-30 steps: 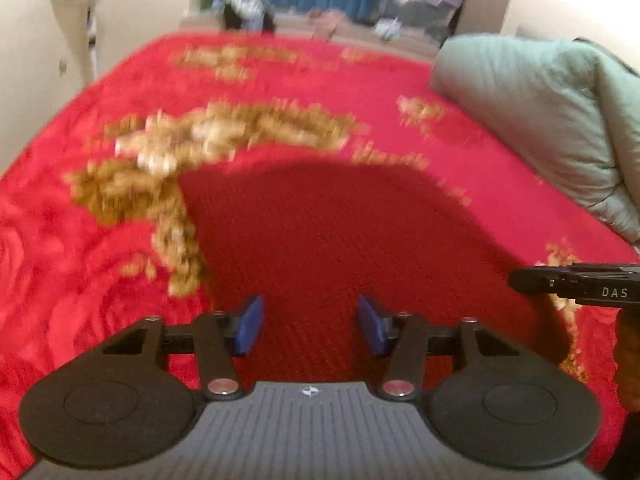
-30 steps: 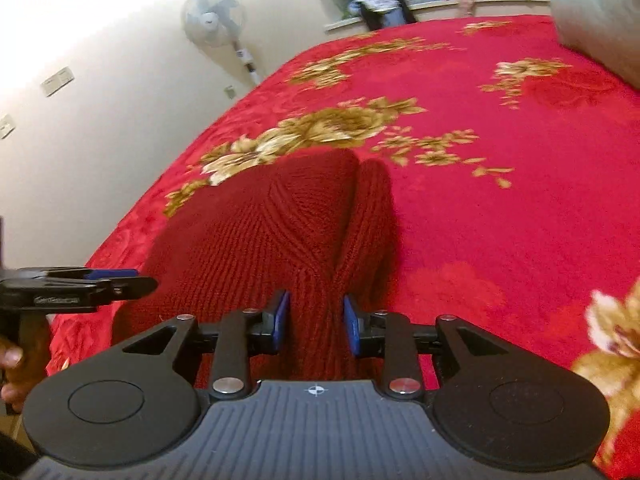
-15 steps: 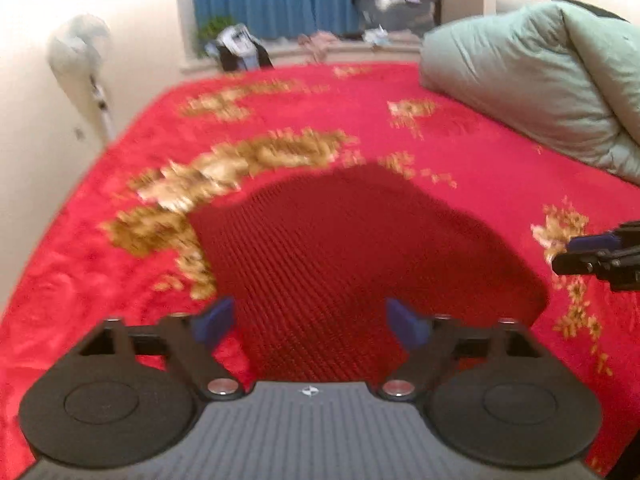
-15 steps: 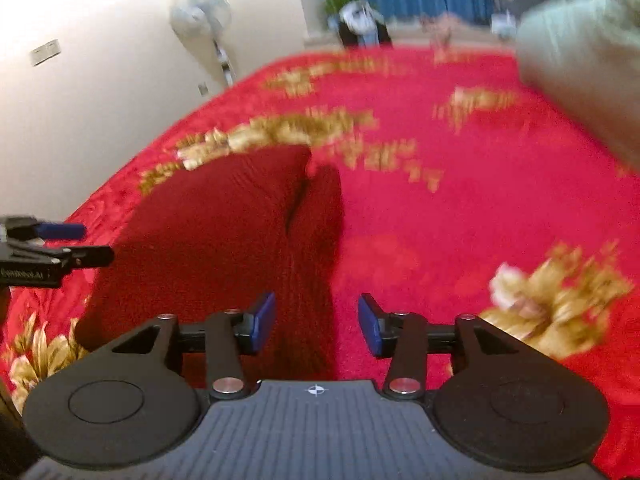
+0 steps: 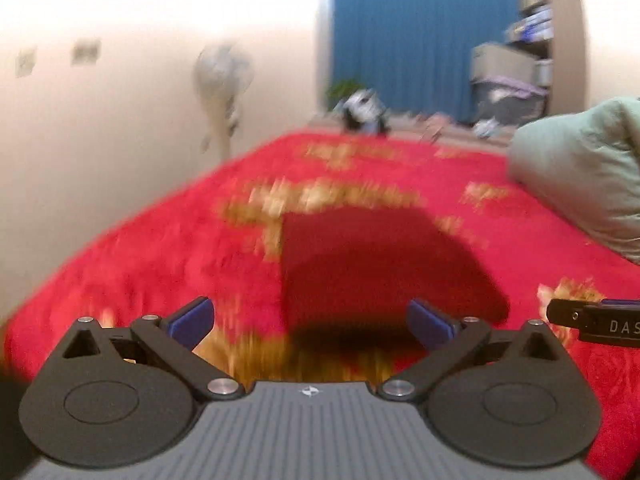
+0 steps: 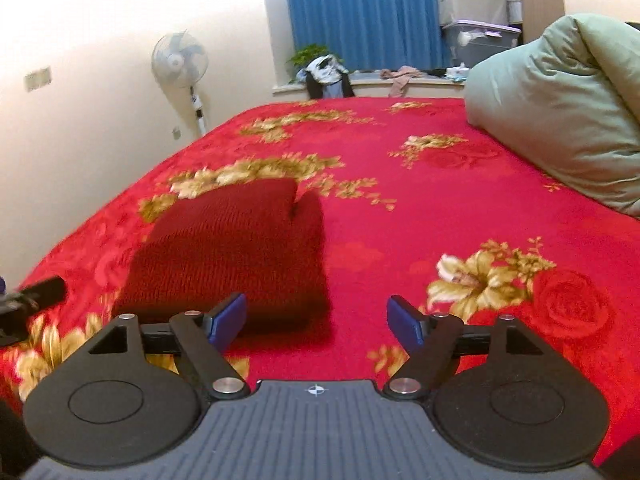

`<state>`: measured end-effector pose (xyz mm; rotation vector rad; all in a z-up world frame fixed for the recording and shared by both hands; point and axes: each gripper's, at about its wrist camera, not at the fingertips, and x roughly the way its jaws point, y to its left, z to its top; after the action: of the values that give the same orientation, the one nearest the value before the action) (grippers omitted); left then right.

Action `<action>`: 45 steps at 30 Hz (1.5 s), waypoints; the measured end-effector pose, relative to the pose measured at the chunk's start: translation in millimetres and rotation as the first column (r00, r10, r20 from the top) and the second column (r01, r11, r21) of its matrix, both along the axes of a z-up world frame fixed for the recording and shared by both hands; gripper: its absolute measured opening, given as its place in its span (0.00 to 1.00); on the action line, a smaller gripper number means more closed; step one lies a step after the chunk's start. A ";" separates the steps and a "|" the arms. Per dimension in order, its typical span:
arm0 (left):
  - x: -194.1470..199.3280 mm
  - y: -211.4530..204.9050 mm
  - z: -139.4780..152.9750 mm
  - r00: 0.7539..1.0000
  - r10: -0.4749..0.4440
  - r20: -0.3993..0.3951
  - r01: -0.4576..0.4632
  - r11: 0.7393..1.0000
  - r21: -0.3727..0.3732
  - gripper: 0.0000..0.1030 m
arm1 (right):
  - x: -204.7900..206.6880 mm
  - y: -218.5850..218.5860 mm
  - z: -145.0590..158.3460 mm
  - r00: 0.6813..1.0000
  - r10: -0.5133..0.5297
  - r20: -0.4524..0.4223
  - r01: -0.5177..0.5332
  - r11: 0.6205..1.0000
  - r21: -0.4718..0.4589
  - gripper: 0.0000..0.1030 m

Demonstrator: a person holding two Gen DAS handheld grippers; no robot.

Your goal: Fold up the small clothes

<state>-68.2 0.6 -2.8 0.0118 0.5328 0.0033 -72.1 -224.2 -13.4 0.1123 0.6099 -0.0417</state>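
A dark red knitted garment [image 6: 236,252] lies folded into a compact block on the red flowered bedspread [image 6: 420,200]. In the blurred left wrist view the garment [image 5: 372,268] lies just ahead of my left gripper [image 5: 310,320], which is open wide and empty. My right gripper [image 6: 316,320] is open and empty, with its left finger at the garment's near right corner. The right gripper's tip [image 5: 592,320] shows at the right edge of the left wrist view. The left gripper's tip [image 6: 36,296] shows at the left edge of the right wrist view.
A bulky pale green duvet [image 6: 560,116] lies at the bed's right side. A standing fan [image 6: 180,64] is by the left wall. A sill with clothes and a plant [image 6: 324,72] runs behind the bed under blue curtains [image 6: 360,12].
Both grippers have opened wide and pulled back and up from the garment, which now lies further ahead. The right gripper let go of the knit fold it was pinching.
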 end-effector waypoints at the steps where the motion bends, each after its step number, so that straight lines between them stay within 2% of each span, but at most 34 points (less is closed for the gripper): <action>1: 1.9 -1.6 -6.2 0.998 0.007 -0.054 -0.008 1.000 -0.018 1.00 | 2.4 3.8 -5.3 1.000 0.011 -0.024 -0.012 1.000 -0.020 0.76; 3: 4.6 -6.8 -13.0 0.995 -0.003 -0.101 0.001 1.000 -0.021 1.00 | 6.6 7.1 -11.4 0.999 0.011 -0.045 -0.013 0.999 -0.044 0.76; 5: 4.8 -12.9 -15.3 0.996 -0.009 -0.090 0.013 0.999 0.037 1.00 | 11.3 6.9 -14.7 0.998 0.012 -0.062 -0.015 0.999 -0.045 0.76; 7: 7.6 -17.2 -17.9 0.995 -0.026 -0.094 0.031 0.998 0.057 1.00 | 13.7 7.7 -16.1 0.998 0.010 -0.068 -0.013 0.999 -0.048 0.76; 16: 23.8 -21.7 -24.2 0.992 -0.047 -0.114 0.047 0.999 0.001 1.00 | 17.1 3.5 -20.1 0.997 0.002 -0.071 -0.006 0.998 -0.062 0.76; 26: 27.0 -25.0 -24.3 0.994 -0.055 -0.094 0.055 0.998 0.000 1.00 | 20.5 5.3 -22.6 0.997 0.013 -0.075 -0.018 0.998 -0.064 0.76; 45: 28.6 -23.4 -26.3 0.991 -0.075 -0.113 0.074 0.997 -0.013 1.00 | 22.7 10.5 -25.0 0.996 0.042 -0.076 -0.048 0.996 -0.077 0.76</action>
<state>-39.6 -22.8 -29.1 0.0239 0.6460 -0.0731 -49.4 -213.7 -38.5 0.0210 0.6836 -0.0263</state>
